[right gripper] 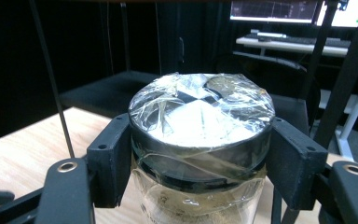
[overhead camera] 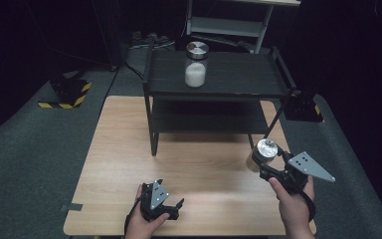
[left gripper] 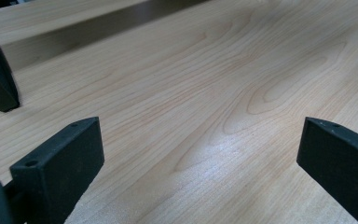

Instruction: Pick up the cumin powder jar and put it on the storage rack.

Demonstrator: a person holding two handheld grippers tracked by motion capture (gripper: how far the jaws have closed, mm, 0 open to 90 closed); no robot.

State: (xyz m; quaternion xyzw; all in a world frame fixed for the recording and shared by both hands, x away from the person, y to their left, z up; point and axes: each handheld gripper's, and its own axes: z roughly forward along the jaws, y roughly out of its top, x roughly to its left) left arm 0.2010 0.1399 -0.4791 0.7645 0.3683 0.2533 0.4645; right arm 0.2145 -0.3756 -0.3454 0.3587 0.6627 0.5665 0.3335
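Gripping jar, right gripper above table.

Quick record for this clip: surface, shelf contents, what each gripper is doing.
surface: wooden table with a black two-level shelf at its far end
on shelf: jar of white powder, metal lid, upright on the top level
right gripper: shut on the jar of brown powder, gripped at its film-wrapped lid
left gripper: open, nothing between the jaws, low over the table
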